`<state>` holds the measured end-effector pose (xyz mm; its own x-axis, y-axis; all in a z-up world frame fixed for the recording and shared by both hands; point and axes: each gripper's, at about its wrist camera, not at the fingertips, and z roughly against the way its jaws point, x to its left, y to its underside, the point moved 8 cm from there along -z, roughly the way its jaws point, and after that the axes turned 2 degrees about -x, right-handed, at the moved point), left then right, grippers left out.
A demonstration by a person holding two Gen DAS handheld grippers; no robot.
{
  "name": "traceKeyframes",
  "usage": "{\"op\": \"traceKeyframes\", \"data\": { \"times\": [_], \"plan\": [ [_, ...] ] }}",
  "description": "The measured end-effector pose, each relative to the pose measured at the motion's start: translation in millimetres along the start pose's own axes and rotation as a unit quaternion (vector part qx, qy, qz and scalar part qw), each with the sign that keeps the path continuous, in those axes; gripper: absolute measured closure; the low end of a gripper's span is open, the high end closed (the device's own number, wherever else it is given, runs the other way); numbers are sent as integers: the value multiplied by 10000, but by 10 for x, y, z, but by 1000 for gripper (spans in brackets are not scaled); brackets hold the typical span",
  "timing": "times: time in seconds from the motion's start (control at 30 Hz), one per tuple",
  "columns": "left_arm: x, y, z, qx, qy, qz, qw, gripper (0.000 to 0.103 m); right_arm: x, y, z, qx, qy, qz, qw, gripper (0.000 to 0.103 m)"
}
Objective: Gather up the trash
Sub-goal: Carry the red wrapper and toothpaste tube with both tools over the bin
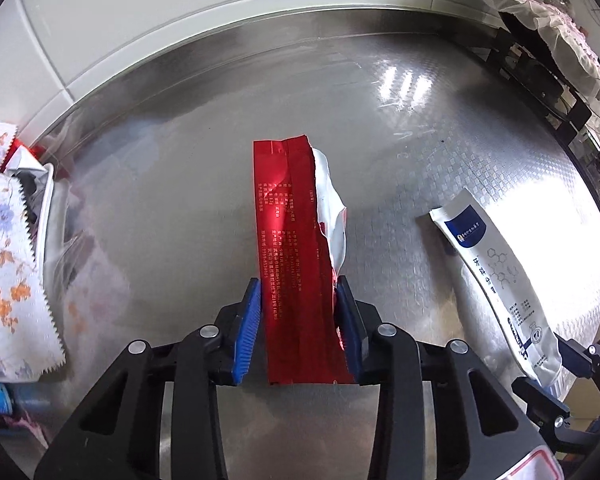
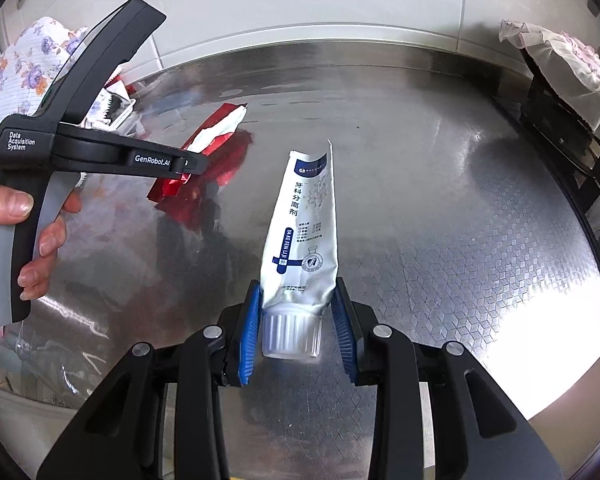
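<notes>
The left gripper (image 1: 298, 320) is clamped on the near end of a red wrapper (image 1: 290, 240), torn open along its right edge to show a white lining; it juts out over the steel surface (image 1: 180, 200). The right gripper (image 2: 298, 320) is clamped on a white tube (image 2: 304, 232) at its shoulder, just above the ribbed cap. Both look light. The foil is thin and crumples, so a flat pinch suits it. The tube is soft but firmest near the cap. It reads "YA KE FEN LI JI"; the left gripper's body reads "GenRobot.AI" and "Data Acquisition System".

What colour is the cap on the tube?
The tube's cap is white with vertical ribs, clearest in the right wrist view.
</notes>
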<state>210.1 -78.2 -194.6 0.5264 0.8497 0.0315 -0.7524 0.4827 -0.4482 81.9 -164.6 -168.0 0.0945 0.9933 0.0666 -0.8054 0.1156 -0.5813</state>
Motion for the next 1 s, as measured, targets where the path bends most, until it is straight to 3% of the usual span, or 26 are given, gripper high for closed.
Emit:
{"op": "traceKeyframes", "data": {
  "times": [0.1,0.13,0.43,1.0],
  "plan": [
    [-7,132,145,-49,-96,181,9998,66,-18,33,89,-19,-169,204,9996,67],
    [-12,191,201,-57,-142,252,9996,71,-38,36,104,-20,-221,240,9995,67],
    [-119,730,618,-110,-433,796,9958,71,36,291,351,34,-659,679,9955,67],
    [-432,1500,1276,-310,-501,821,9949,72,53,695,1165,-407,-909,721,9924,67]
  ]
}}
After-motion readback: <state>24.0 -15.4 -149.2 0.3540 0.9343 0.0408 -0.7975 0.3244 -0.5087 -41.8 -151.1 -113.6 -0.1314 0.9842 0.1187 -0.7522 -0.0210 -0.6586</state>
